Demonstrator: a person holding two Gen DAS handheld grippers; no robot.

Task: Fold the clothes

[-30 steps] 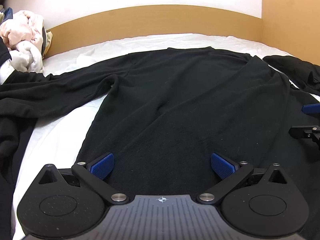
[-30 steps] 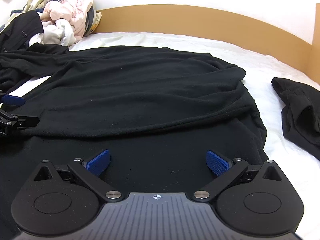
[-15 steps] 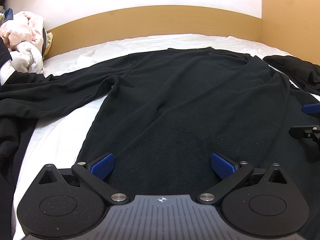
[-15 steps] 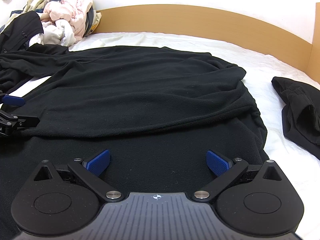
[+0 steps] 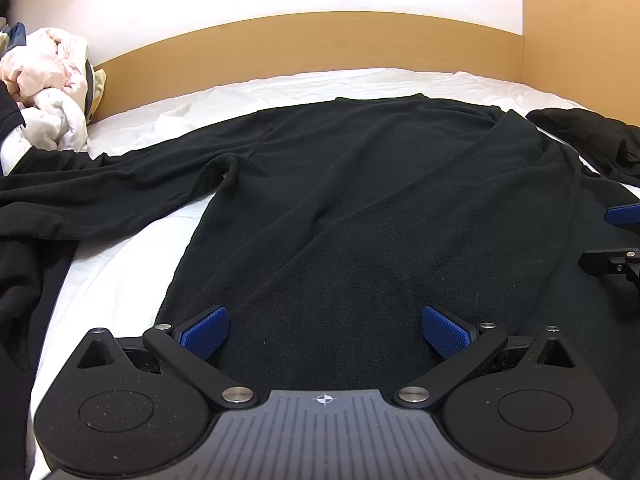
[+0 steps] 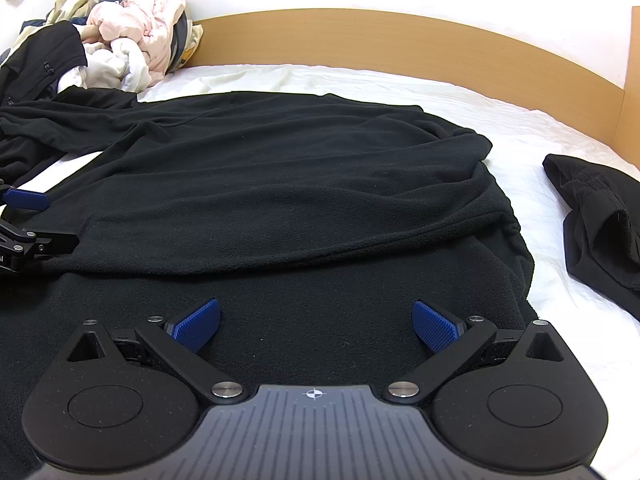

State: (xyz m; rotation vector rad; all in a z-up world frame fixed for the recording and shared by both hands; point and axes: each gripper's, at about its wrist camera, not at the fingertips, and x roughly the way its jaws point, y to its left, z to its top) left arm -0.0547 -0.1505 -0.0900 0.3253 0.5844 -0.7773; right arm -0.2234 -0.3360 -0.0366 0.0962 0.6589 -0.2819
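black sweater (image 5: 360,208) — spread flat on white sheet (image 5: 120,280), one side folded over | left gripper (image 5: 326,330) fingers wide apart over its hem, empty | right gripper (image 6: 316,326) — likewise spread, empty | smaller black garment (image 6: 596,220) right of sweater

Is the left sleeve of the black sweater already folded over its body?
No, in the left wrist view the black sweater has its left sleeve stretched out sideways on the white sheet.

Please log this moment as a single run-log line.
left hand-held gripper open, empty | right hand-held gripper open, empty | black sweater flat on bed, right sleeve folded across | left sleeve spread
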